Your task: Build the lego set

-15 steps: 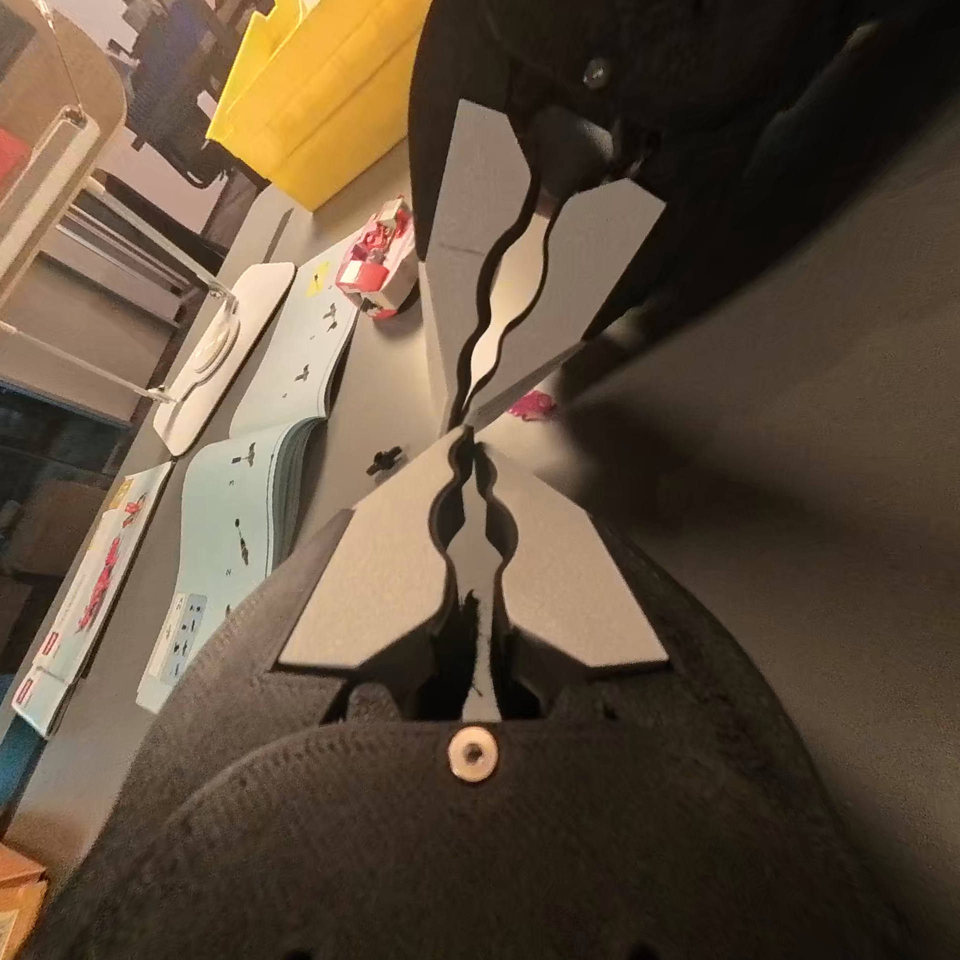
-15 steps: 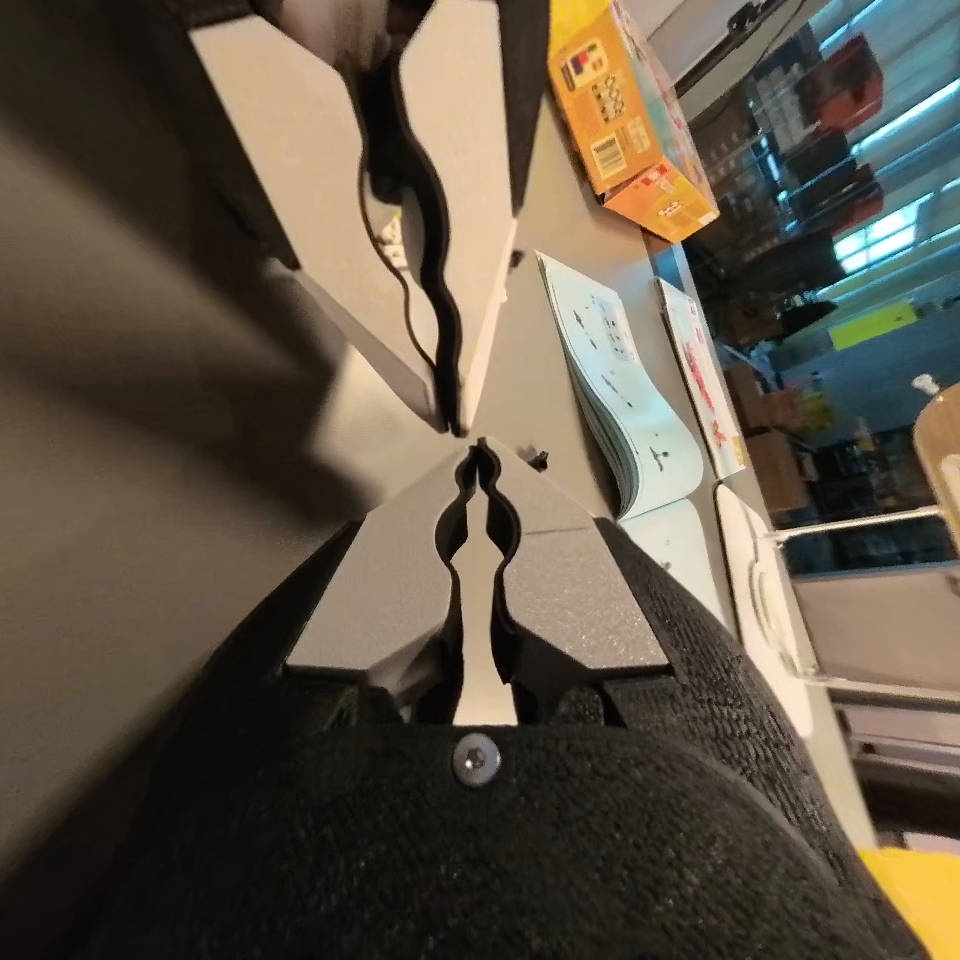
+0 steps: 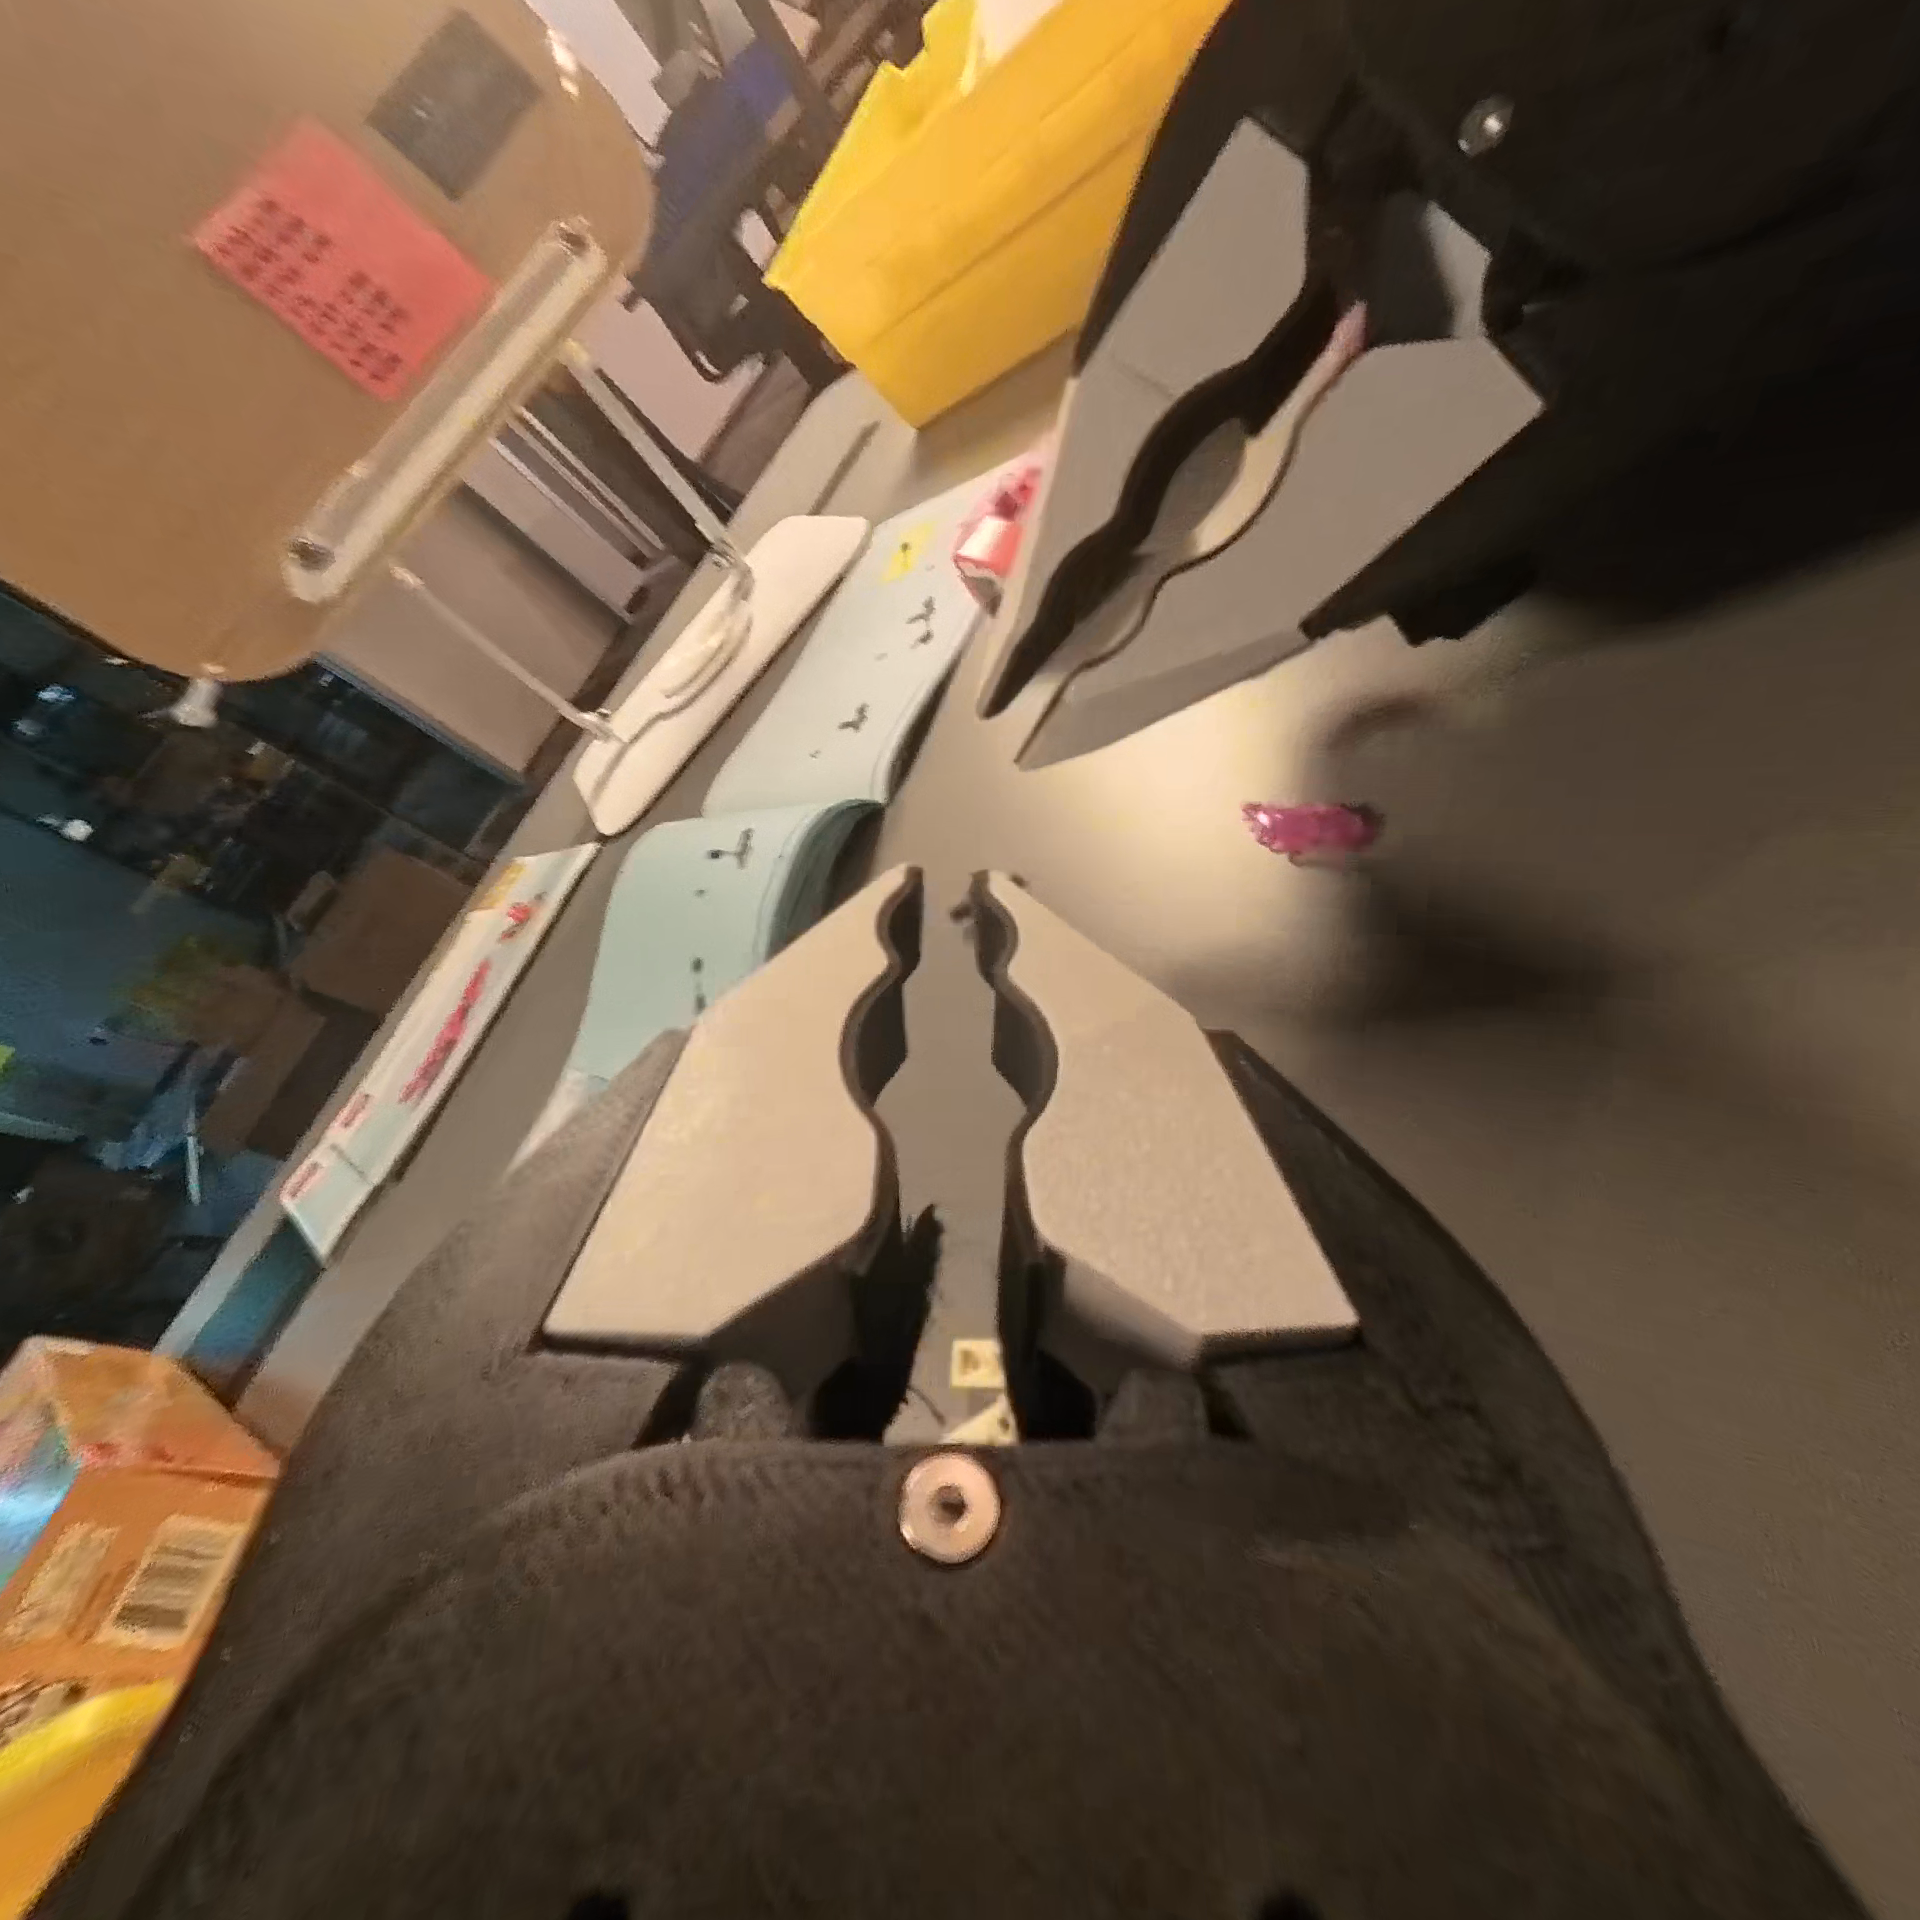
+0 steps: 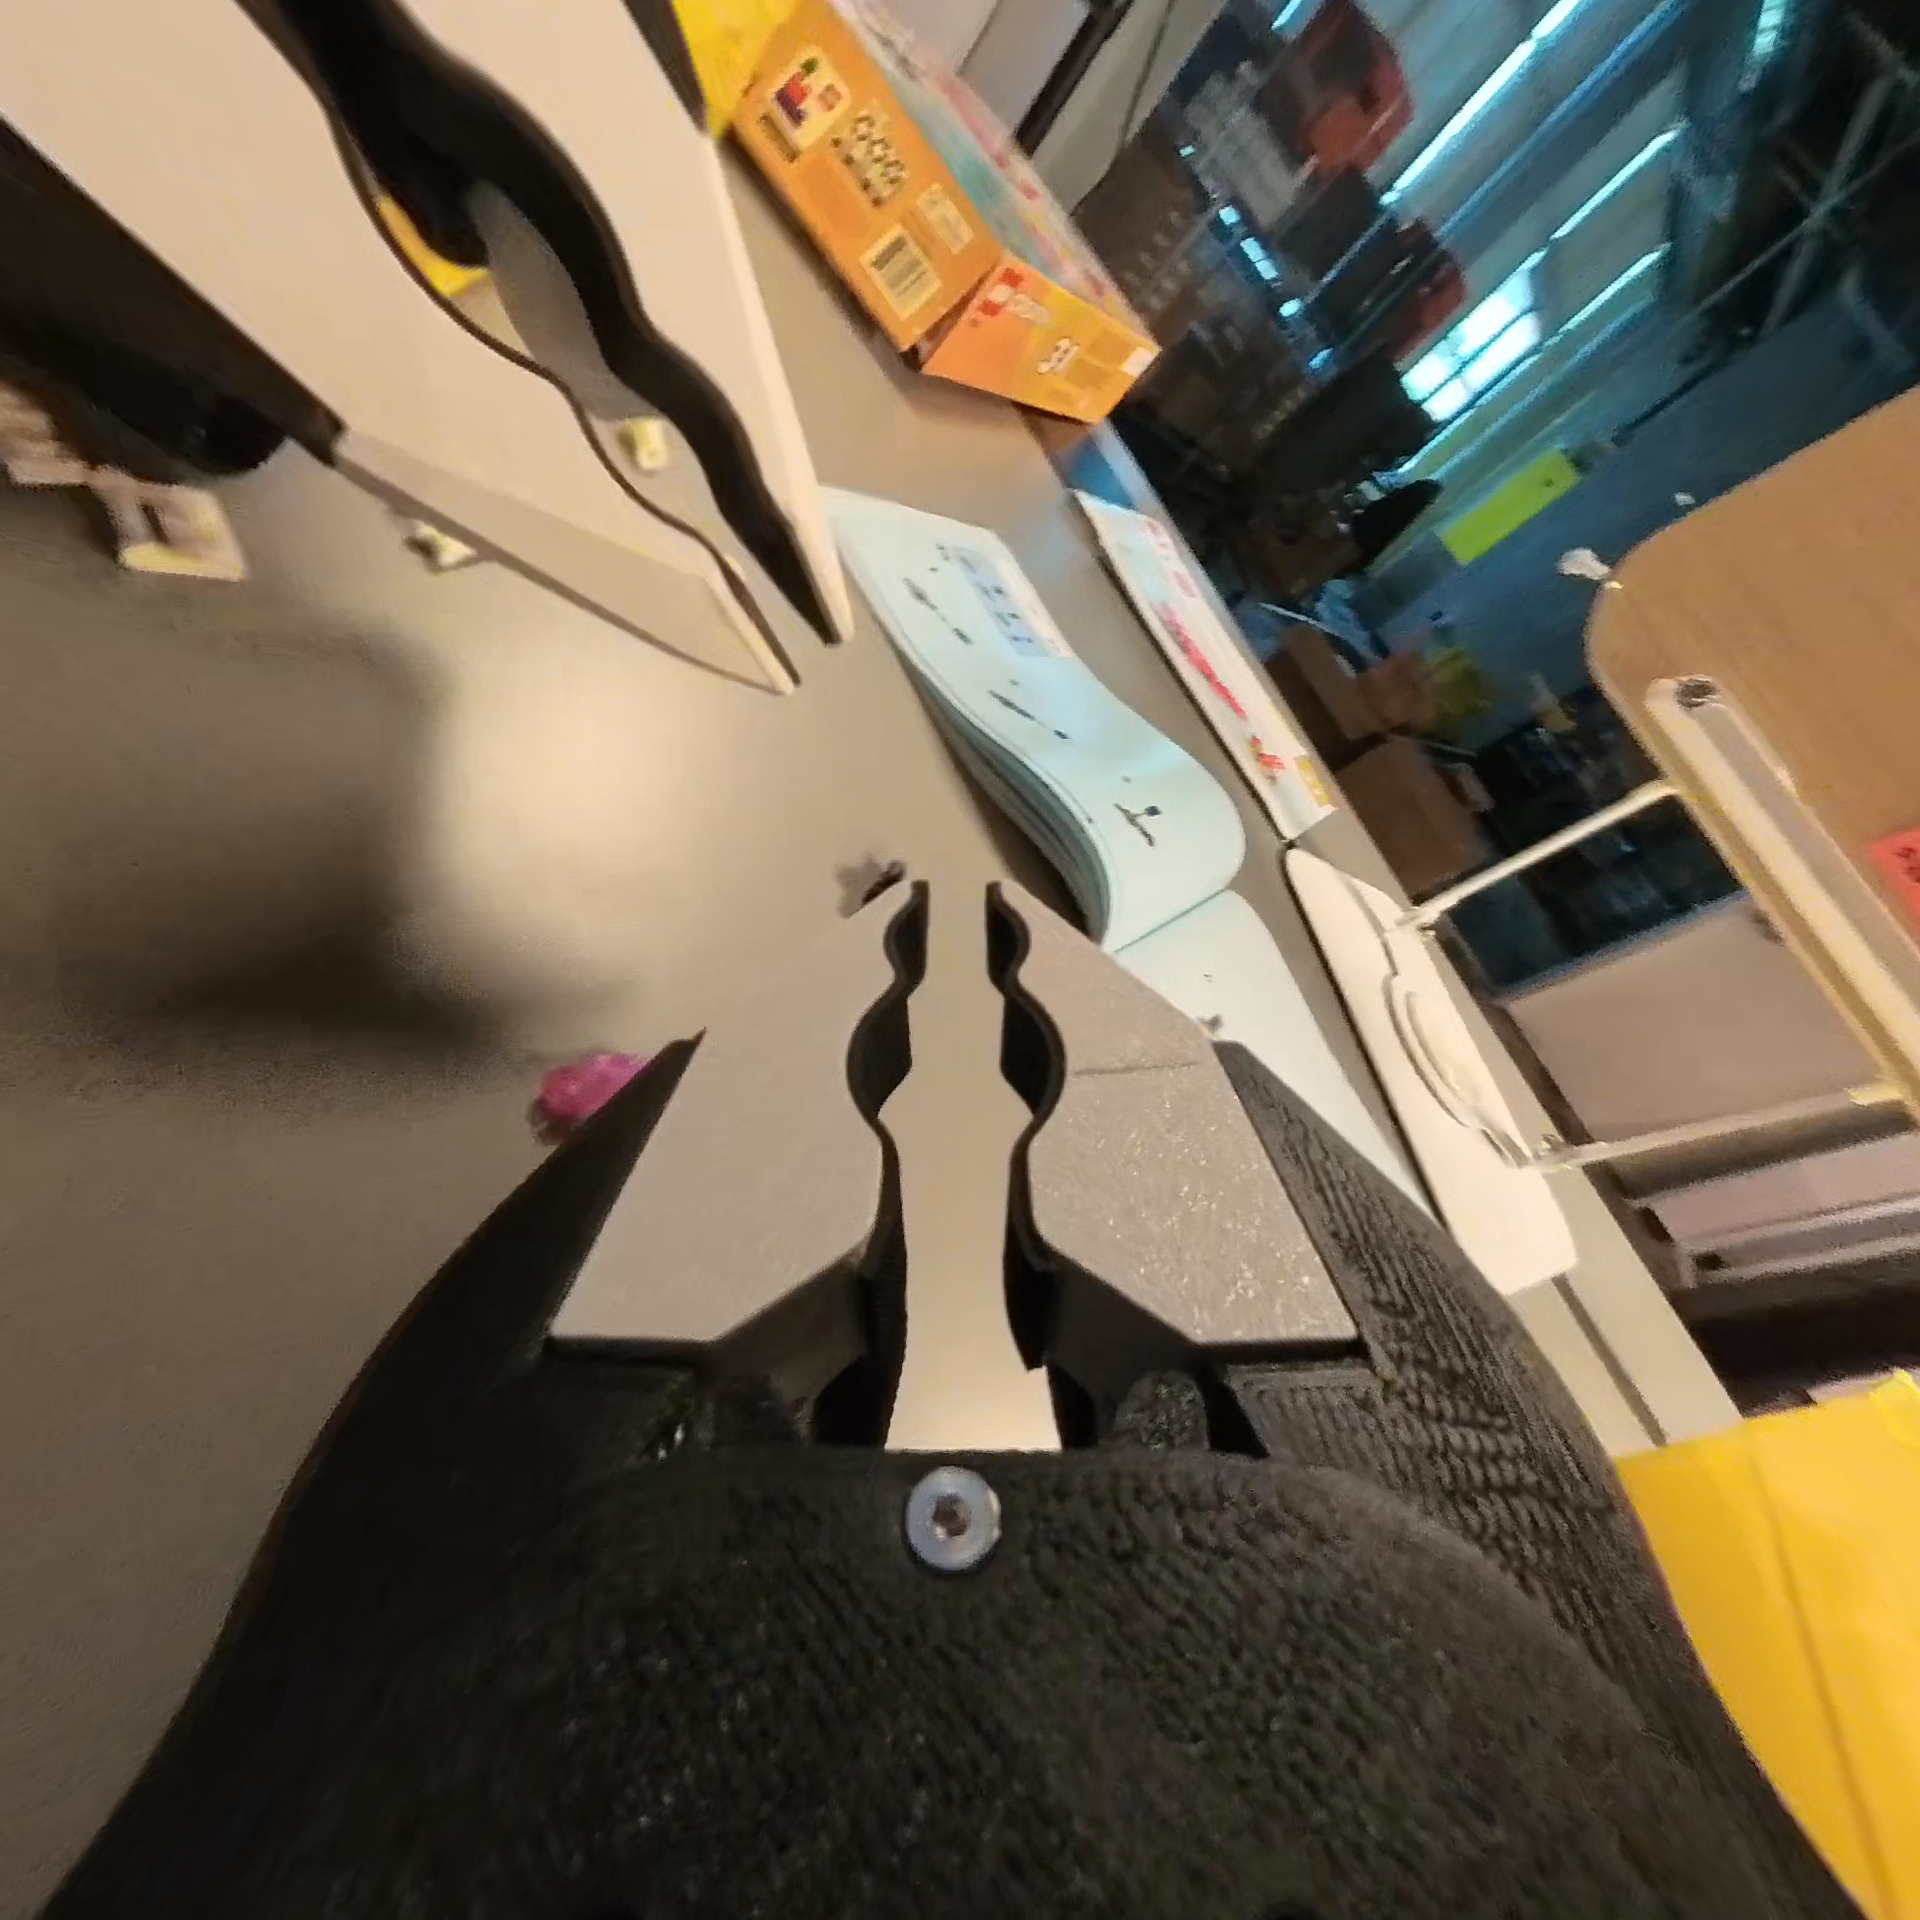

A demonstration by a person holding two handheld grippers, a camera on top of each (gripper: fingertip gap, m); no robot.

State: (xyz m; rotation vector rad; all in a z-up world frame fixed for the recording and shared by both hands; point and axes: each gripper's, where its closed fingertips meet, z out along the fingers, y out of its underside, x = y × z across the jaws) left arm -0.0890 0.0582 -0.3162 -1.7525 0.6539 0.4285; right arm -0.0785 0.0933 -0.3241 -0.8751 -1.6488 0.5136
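Left gripper (image 3: 948, 896): I see its jaws standing narrowly apart with only bare tabletop between the fingertips; nothing is held.
Right gripper (image 4: 951, 902): likewise narrowly parted and empty, its fingertips pointing toward the left gripper's, the two well apart.
What has changed: half a second ago both pairs of fingertips were closed and the two grippers met almost tip to tip; now each pair stands slightly parted and the grippers have drawn back from one another.
My reading: both look to have let go together, though I cannot tell of what.
Small black piece (image 4: 864, 881): lies on the grey table (image 3: 1558, 1247), just beside the right gripper's fingertips and touching neither; earlier it lay off beside the meeting tips.
Pink piece (image 3: 1311, 828): on the table, near the black piece, apart from both grippers.
Open pale-blue booklet (image 4: 1091, 769): just beyond the black piece, toward the table's edge.
White stand base (image 4: 1444, 1070): beside the booklet, at the table edge.
Orange box (image 4: 914, 197): well beyond the booklet.
Yellow bin (image 3: 966, 197): well away from the black piece, at the far end of the table.
Small red-and-white model (image 3: 992, 530): near the booklet, partly hidden behind the right gripper.
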